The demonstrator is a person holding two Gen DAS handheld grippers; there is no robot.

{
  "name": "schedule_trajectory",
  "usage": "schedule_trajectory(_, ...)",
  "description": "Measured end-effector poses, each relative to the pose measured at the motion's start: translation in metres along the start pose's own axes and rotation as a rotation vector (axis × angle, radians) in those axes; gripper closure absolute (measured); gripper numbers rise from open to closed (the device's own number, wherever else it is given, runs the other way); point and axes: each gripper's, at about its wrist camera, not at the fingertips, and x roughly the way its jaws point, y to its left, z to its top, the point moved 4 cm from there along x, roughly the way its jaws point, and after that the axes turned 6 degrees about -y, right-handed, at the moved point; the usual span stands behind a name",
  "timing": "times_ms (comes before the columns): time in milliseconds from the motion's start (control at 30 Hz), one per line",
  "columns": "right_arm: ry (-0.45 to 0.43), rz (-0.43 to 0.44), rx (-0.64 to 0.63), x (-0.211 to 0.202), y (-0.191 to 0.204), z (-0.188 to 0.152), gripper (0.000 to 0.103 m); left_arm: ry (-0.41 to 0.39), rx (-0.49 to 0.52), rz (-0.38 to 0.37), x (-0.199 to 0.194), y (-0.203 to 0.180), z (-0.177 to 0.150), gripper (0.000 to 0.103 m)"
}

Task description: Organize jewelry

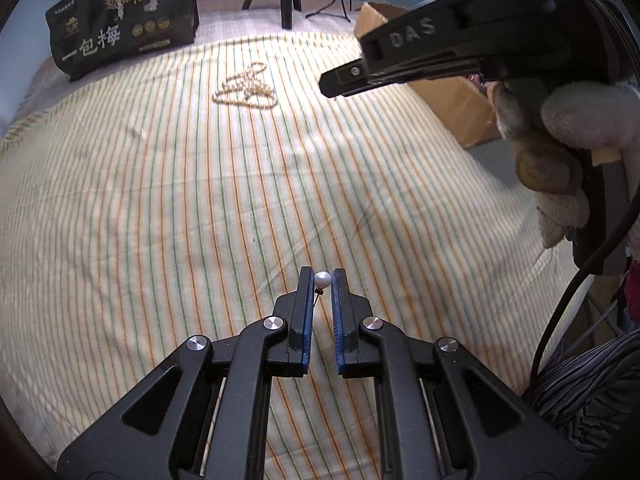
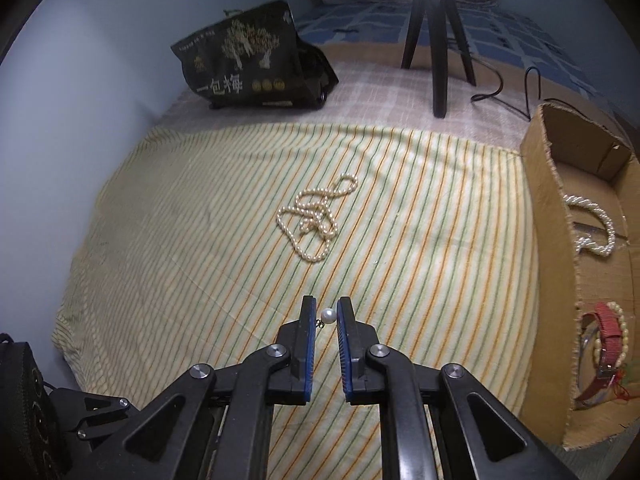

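1. Between the blue-padded fingertips of the left gripper [image 1: 322, 282] sits a single pearl earring [image 1: 322, 279], its thin hook hanging just below the pearl; the jaws are narrowed around it, though firm contact on both sides cannot be confirmed.
2. The right gripper [image 2: 327, 317] shows the same arrangement: a second pearl earring [image 2: 328, 315] sits between its nearly closed tips, close to the right pad.
3. Both grippers hover above a striped cloth [image 2: 200, 240] in yellow, green and orange.
4. A tangled pearl necklace [image 2: 316, 216] lies on the cloth, well ahead of the right gripper's tips.
5. An open cardboard box [image 2: 548, 220] stands at the cloth's right edge, holding a white pearl strand [image 2: 596, 224] and a red-strapped watch [image 2: 610, 328].
6. A dark printed bag [image 2: 248, 60] and a black tripod [image 2: 438, 40] stand beyond the cloth.
7. The left wrist view shows a gloved hand [image 1: 576, 128] gripping the right gripper's handle.
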Motion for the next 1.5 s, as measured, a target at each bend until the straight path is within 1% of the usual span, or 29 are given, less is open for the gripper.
schedule_trajectory(133,-0.034,-0.011,-0.001,-0.018,-0.002,0.002,0.095,-0.028,-0.004,0.000,-0.007,-0.001,0.008,0.096)
schedule_trajectory(433,-0.115,-0.052,0.025,-0.057,-0.027,0.006,0.095,-0.087,0.016,-0.007,-0.017,-0.014,0.036,0.096)
schedule_trajectory(700,-0.184,-0.083,0.070,-0.099,-0.062,-0.003,0.095,-0.154,0.069,-0.011,-0.029,-0.046,0.065,0.096)
schedule_trajectory(900,-0.234,-0.118,0.115,-0.127,-0.092,-0.010,0.095,-0.182,0.102,-0.026,-0.032,-0.072,0.079,0.096)
schedule_trajectory(1200,-0.278,-0.152,0.193,-0.153,-0.134,-0.020,0.095,-0.205,0.124,-0.059,-0.026,-0.102,0.108,0.096)
schedule_trajectory(1500,-0.286,-0.183,0.239,-0.164,-0.162,-0.034,0.095,-0.227,0.132,-0.079,-0.012,-0.124,0.148,0.096)
